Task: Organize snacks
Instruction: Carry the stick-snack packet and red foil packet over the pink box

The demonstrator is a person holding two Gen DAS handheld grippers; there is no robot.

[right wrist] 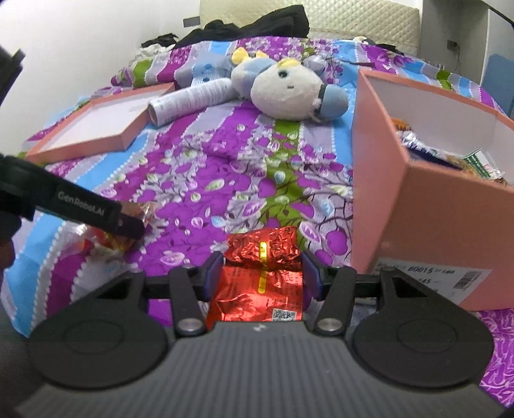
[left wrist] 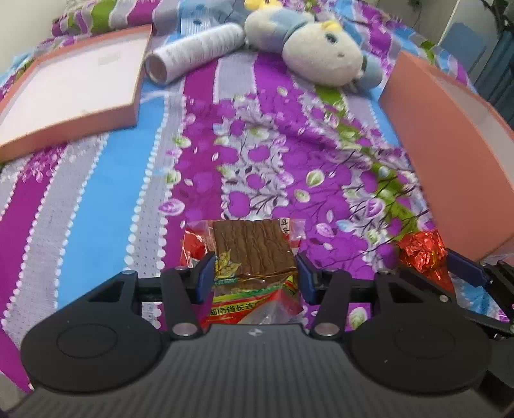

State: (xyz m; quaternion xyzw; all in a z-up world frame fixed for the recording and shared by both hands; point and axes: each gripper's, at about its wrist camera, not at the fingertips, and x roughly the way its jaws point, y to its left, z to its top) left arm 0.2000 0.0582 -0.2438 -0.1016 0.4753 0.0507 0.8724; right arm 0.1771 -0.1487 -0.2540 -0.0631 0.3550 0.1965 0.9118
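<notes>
My left gripper (left wrist: 255,271) is shut on a clear snack packet of brown strips with a red and green label (left wrist: 255,257), held just above the bedspread. My right gripper (right wrist: 261,271) is shut on a crinkled red foil packet (right wrist: 261,276); that packet also shows at the right of the left wrist view (left wrist: 424,250). The left gripper's side (right wrist: 80,209) appears at the left of the right wrist view. A tall pink box (right wrist: 427,199) with several snacks inside stands to the right of the right gripper; it also shows in the left wrist view (left wrist: 456,135).
The pink box lid (left wrist: 74,93) lies open side up at the far left, a white patterned tube (left wrist: 196,51) beside it. A plush toy (left wrist: 314,48) lies at the back. Dark clothes (right wrist: 250,22) pile at the bed's head.
</notes>
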